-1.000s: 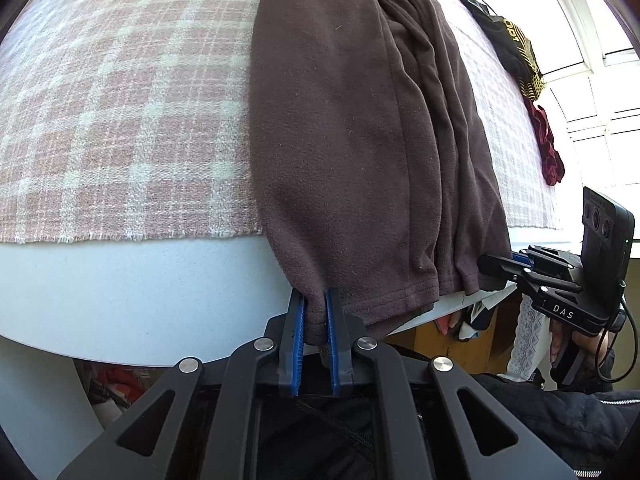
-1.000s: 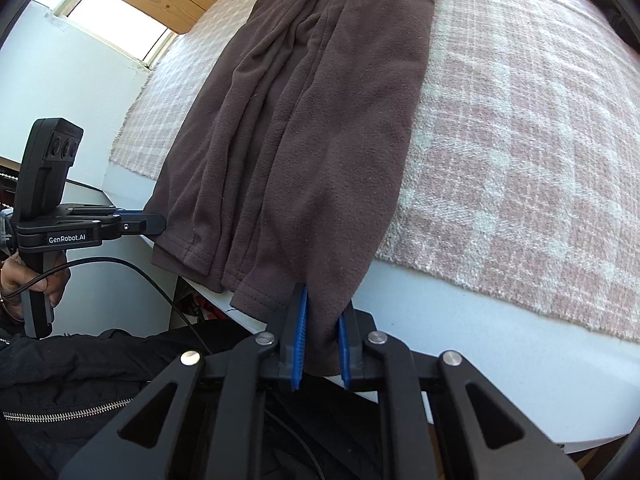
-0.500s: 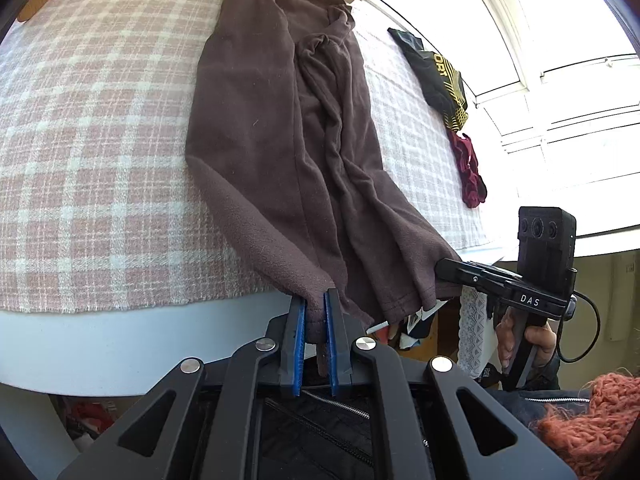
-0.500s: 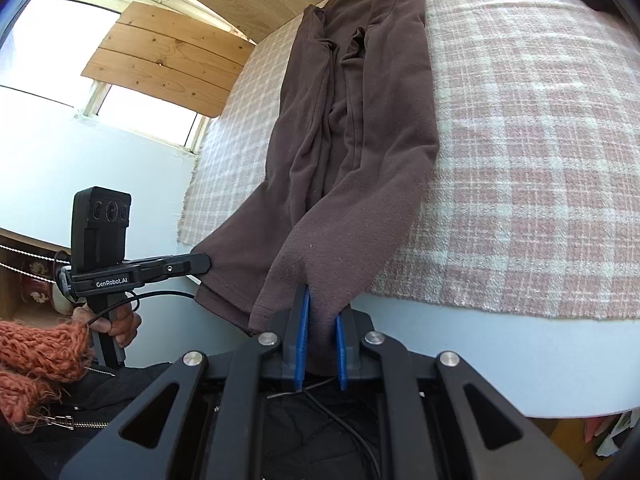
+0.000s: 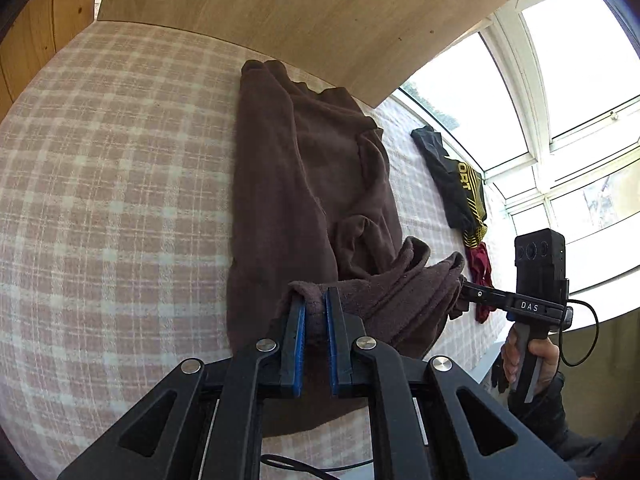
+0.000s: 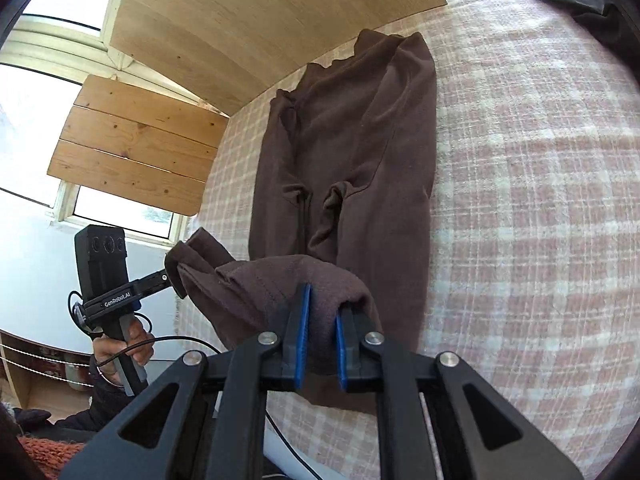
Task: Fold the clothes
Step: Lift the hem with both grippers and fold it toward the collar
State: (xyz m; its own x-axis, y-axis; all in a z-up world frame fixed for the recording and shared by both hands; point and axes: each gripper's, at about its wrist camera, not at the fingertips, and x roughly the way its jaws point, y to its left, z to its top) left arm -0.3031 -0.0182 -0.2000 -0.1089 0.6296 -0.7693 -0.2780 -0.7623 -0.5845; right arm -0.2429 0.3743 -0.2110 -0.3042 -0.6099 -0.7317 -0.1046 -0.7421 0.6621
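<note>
The left gripper (image 5: 316, 340) and right gripper (image 6: 322, 344) each clamp one hem corner of the brown garment (image 5: 288, 184) – raised level above the plaid blanket (image 5: 100, 200) – so the lower half can fold toward the collar.

A dark brown fleece garment (image 5: 280, 184) lies over a blanket (image 5: 112, 200) checked in dusty pink and cream. Blue pads line the black fingers of the left gripper (image 5: 316, 320) and the right gripper (image 6: 320, 320). Near the window sits a black garment (image 5: 460, 176) with yellow lettering and stripes, a deep red one (image 5: 480, 268) beside it, under a pale wood headboard (image 5: 320, 12).
</note>
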